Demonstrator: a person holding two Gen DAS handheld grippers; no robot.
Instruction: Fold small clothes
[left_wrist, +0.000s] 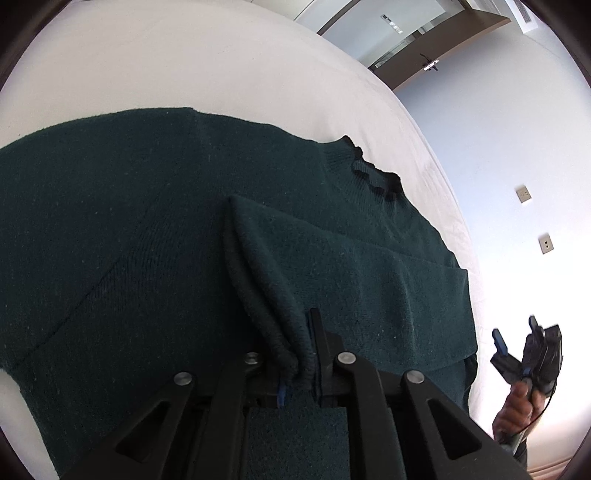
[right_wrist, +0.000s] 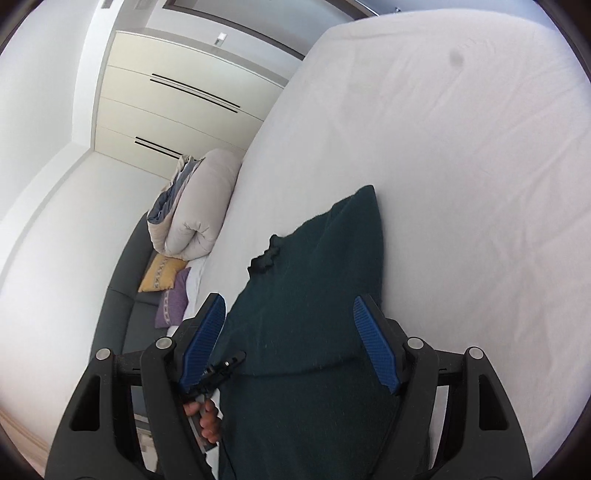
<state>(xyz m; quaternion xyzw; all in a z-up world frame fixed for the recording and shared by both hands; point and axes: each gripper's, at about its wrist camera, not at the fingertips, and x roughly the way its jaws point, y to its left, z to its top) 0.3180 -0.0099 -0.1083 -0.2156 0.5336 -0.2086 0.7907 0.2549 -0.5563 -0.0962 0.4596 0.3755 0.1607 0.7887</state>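
Observation:
A dark green knit sweater lies flat on the white bed, its frilled collar toward the far right. One sleeve is folded across the body. My left gripper is shut on the cuff of that sleeve and holds it just above the sweater. My right gripper is open and empty, its blue pads spread above the sweater. It shows in the left wrist view off the bed's right edge, held in a hand.
The white bed sheet stretches far beyond the sweater. A rolled duvet and yellow and purple cushions lie on a dark sofa beside the bed. A wardrobe and white walls stand behind.

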